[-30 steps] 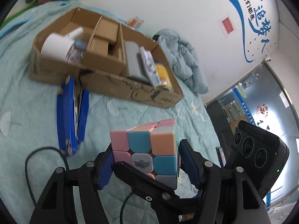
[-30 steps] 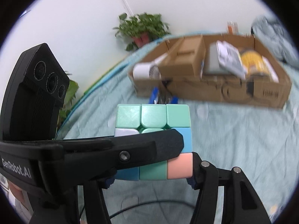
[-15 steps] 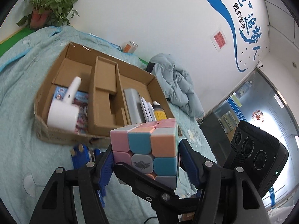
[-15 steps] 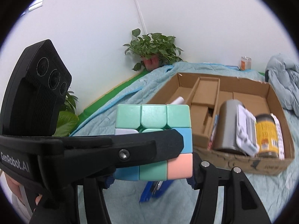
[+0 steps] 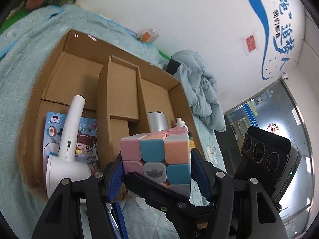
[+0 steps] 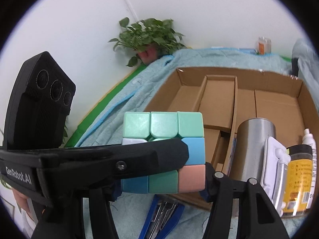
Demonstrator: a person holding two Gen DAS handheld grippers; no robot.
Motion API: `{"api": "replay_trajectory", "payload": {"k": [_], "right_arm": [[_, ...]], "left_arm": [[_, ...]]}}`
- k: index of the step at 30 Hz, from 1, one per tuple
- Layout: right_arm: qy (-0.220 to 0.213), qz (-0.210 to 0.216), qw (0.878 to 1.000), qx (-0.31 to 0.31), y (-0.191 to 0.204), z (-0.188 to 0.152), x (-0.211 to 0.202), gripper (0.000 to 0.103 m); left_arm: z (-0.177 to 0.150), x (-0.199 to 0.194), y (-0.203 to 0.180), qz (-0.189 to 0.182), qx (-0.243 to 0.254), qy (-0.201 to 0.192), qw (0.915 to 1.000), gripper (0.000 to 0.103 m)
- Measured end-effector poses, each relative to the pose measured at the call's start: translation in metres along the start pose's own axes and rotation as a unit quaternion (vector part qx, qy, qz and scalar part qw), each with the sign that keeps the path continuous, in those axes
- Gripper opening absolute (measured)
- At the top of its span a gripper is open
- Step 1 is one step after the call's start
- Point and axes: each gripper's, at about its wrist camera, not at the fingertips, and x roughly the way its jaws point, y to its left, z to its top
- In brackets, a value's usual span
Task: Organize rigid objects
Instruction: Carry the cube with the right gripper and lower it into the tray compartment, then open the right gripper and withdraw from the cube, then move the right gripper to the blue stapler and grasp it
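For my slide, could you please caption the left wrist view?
Both tongs clamp a pastel puzzle cube above a partitioned cardboard box.

Bright, even indoor light, soft shadows, heavy fisheye bending with dark corners, and slight blur at the edges.

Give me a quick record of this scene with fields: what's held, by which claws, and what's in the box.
held object: puzzle cube, pastel tiles
left claw: shut on the cube's sides
right claw: shut on the same cube
cube position: lifted above the near edge of the cardboard box
left compartment: white handheld device on a cartoon booklet
right compartment: steel tumbler, yellow-label jar, white bottle
outside box: blue stapler on the teal blanket
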Motion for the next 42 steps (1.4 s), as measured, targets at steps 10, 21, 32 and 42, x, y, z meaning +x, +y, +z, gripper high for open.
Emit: {"api": "replay_trajectory", "payload": {"k": [10, 21, 32, 42], "right_arm": [[0.004, -0.041, 0.999, 0.016, -0.019, -0.004, 0.011, 0.073], [-0.071, -0.13, 0.987, -0.067, 0.009, -0.039, -0.041, 0.102], [-0.025, -0.006, 0.999, -0.034, 0.019, -0.121, -0.05, 0.103], [0.052, 0.014, 0.999, 0.008, 0.024, -0.171, 0.004, 0.099]], "left_arm": [[0.028, 0.036, 0.017, 0.025, -0.009, 0.008, 0.9996, 0.074], [-0.004, -0.02, -0.037, 0.137, 0.12, -0.104, 0.9777, 0.098], [-0.127, -0.056, 0.004, 0.199, 0.093, -0.111, 0.9693, 0.102], [-0.177, 0.012, 0.053, 0.146, 0.019, 0.016, 0.989, 0.099]]}}
